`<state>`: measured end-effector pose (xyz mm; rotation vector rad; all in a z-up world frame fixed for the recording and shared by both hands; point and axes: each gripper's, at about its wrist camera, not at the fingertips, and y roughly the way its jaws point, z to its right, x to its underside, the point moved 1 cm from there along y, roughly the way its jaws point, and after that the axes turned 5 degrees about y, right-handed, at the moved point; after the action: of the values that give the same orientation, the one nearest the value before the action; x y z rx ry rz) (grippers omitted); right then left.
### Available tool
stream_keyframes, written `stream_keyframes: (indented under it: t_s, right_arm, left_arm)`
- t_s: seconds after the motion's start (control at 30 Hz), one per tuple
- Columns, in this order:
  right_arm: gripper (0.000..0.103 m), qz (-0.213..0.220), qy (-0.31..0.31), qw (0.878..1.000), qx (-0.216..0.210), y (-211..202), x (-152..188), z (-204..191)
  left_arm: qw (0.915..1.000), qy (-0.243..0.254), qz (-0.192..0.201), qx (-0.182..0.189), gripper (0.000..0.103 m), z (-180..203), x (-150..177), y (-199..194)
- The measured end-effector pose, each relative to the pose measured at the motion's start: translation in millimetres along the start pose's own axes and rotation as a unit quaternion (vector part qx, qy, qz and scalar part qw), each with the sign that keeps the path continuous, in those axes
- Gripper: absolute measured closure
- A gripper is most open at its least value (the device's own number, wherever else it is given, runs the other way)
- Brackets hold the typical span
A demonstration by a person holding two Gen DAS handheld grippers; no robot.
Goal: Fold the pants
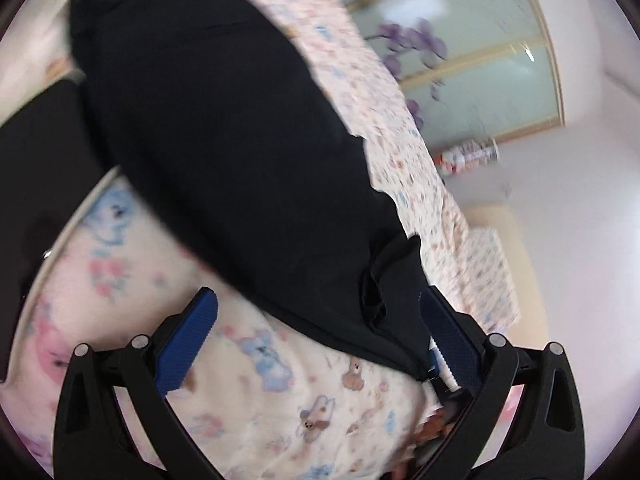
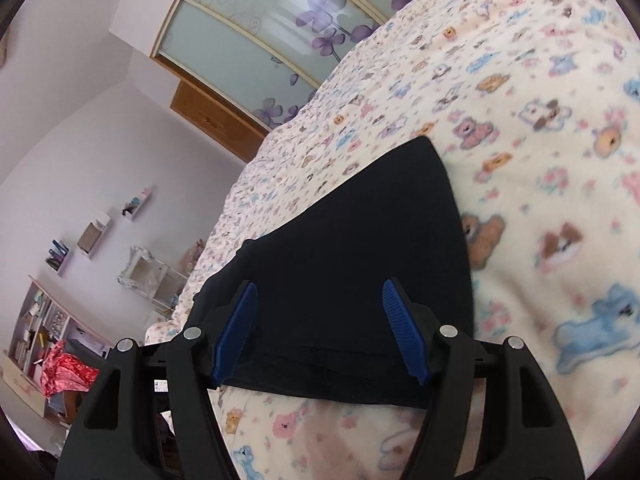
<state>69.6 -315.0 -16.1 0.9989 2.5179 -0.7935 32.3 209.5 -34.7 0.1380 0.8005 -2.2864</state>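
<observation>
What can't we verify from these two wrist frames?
- Left wrist: motion blur smears the black pants, so fold lines are unreadable.
- Left wrist: the pants cover part of one pad of the open left gripper; contact unclear.
- Right wrist: the pants' near edge lies behind the open right gripper; touching or above, can't tell.
- Both views: the blanket is cut off by the fisheye rim.

Left gripper (image 1: 320, 332) jaws spread wide, blue pads (image 1: 188, 340) apart. Black pants (image 1: 224, 140) drape across the teddy-print blanket (image 1: 280, 400), bunched corner touching the right-hand pad. Frame motion-blurred. Floral glass wardrobe door (image 1: 460, 40) behind.
</observation>
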Motion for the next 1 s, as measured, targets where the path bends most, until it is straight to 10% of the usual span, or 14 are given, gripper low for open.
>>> stream_keyframes:
  t_s: [0.47, 1.0]
  right_arm:
    - [0.033, 0.016, -0.025, 0.999, -0.036, -7, 14, 6]
    - [0.032, 0.020, -0.015, 0.998, -0.052, -10, 16, 13]
  left_arm:
    - [0.9984, -0.032, 0.045, -0.011, 0.002, -1, -51, -5]
    - [0.9955, -0.090, 0.003, -0.030, 0.004, -23, -57, 8]
